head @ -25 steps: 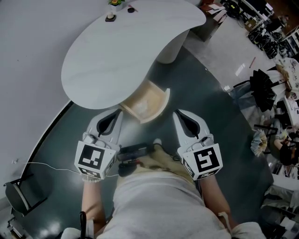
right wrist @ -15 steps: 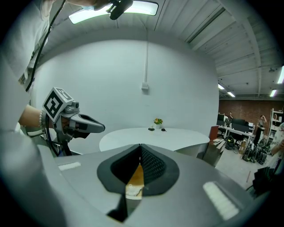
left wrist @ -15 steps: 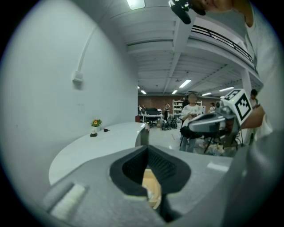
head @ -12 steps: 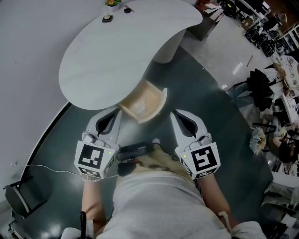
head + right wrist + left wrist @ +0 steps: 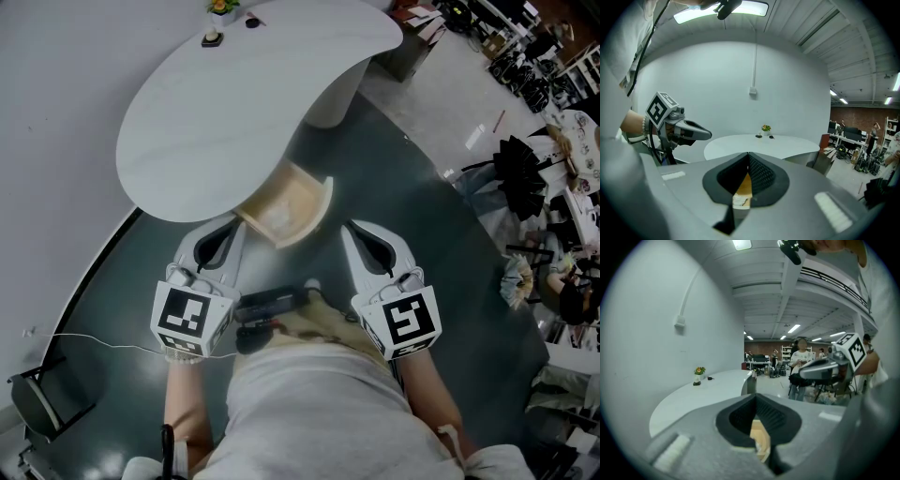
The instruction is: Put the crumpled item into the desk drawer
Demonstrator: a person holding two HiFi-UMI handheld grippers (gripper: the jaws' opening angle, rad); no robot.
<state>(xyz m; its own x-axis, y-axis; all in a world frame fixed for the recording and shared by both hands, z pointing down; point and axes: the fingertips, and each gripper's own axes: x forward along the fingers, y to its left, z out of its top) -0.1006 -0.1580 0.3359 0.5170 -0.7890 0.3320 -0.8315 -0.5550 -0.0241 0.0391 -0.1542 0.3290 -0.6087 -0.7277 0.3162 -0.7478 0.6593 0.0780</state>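
Nothing of note has moved since the earlier frames: both grippers hold the same low station and the head view has only drifted slightly.

A pale crumpled item [image 5: 739, 200] appears to lie already inside the open drawer [image 5: 314, 202], straight ahead of the right gripper's fingers. The patch is small, so this identification is tentative.

The drawer stands pulled out ahead of both sets of fingers and between them. The left gripper [image 5: 228, 228] and right gripper [image 5: 354, 230] each have their fingers closed tip to tip and carry nothing. Both stand just short of the drawer front, apart from it. The white bench [image 5: 234, 103] lies beyond the fingers, above the drawer.

Judged step: closing the drawer.
- Keep the fingers together.
- Set the tips squarely against the curved front, one gripper on each side of centre.
- Push evenly so the drawer does not skew.
- Confirm the item sits below the rim first.
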